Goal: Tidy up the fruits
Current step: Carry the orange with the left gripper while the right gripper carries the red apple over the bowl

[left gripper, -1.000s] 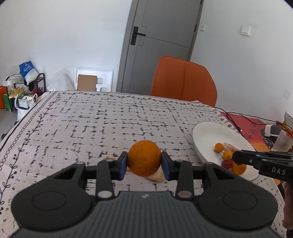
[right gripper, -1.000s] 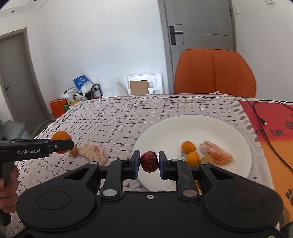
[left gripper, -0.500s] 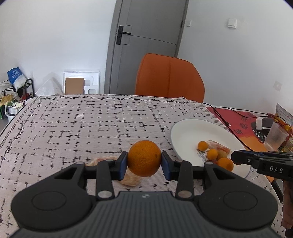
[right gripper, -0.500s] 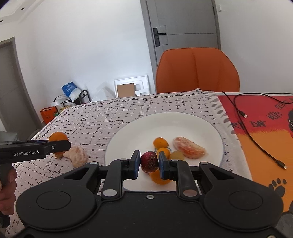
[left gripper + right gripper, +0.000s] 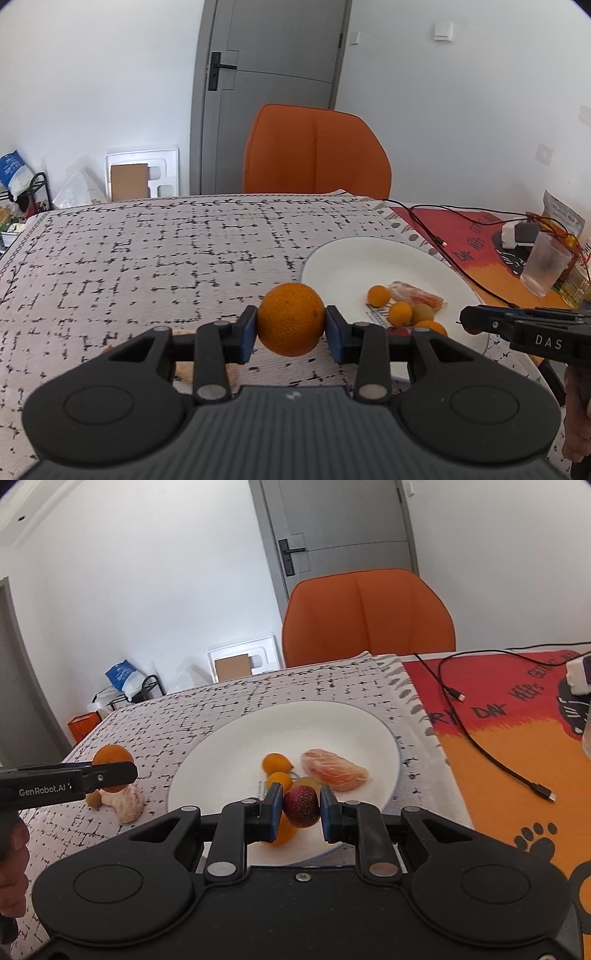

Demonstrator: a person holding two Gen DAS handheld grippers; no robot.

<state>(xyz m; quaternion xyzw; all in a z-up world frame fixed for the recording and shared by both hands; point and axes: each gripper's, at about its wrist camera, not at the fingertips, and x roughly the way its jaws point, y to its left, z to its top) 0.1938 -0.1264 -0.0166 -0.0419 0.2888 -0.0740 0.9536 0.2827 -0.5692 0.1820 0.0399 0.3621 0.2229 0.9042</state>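
My left gripper [image 5: 291, 325] is shut on an orange [image 5: 291, 319], held above the tablecloth just left of the white plate [image 5: 343, 258]. My right gripper [image 5: 297, 808] is shut on a small dark red fruit [image 5: 301, 806], held over the near edge of the plate [image 5: 229, 753]. The plate holds small orange fruits [image 5: 276, 763] and a peeled citrus half [image 5: 334, 770]. Another peeled citrus piece [image 5: 125, 803] and a small brown fruit [image 5: 94, 798] lie on the cloth left of the plate, below the left gripper [image 5: 110, 773].
An orange chair [image 5: 316, 151] stands at the table's far edge. Right of the plate lie a red-orange mat [image 5: 517, 738] with black cables [image 5: 495, 760], a plastic cup [image 5: 545, 264] and a white charger [image 5: 580, 674].
Both grippers moved toward the plate. The left gripper carried the orange to the right, near the plate's left rim. The right gripper brought the red fruit over the plate's near part.
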